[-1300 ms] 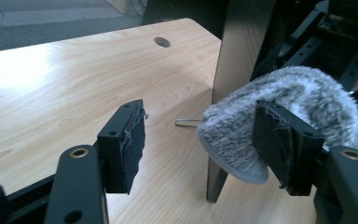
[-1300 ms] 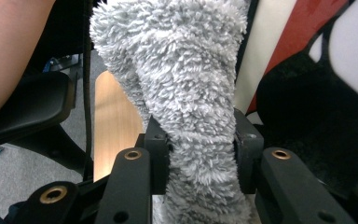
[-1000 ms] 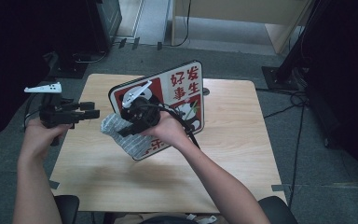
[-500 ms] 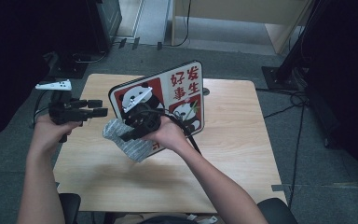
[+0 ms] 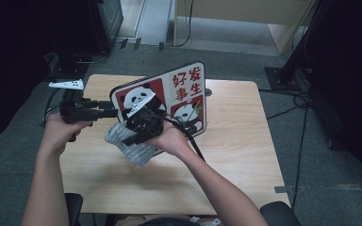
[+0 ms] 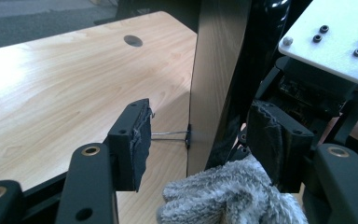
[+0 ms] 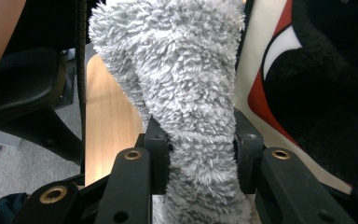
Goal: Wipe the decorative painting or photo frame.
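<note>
Grey fleece cloth [image 5: 132, 146], plush and long-piled; shown at centre-left of the high view, bunched and hanging below the right gripper [image 5: 139, 128], just in front of the panda sign board [image 5: 188, 101] that stands tilted on the wooden table [image 5: 235, 155].

Hold: in the right gripper view the cloth [image 7: 186, 93] rises between the two black jaws, which are pinched tight on a gathered waist of it, pile squeezed in on both sides.

Left gripper [image 5: 104, 111]: at left of the high view, level, pointing toward the cloth. Its jaws have just been closing a little yet stand wide apart; in the left gripper view a tuft of the cloth [image 6: 228, 198] lies low between them, with the left pad [image 6: 140, 140] clear of it and no squeeze visible at the right pad.

Handling, as judged: light, limp, compressible; will sag and fold wherever unsupported; not fragile; pile offers good friction, so slip is unlikely once pinched.

Recommended take-hold: a free edge or corner of the hanging end, gathered thick enough to fill the pads, away from the board's rim.
</note>
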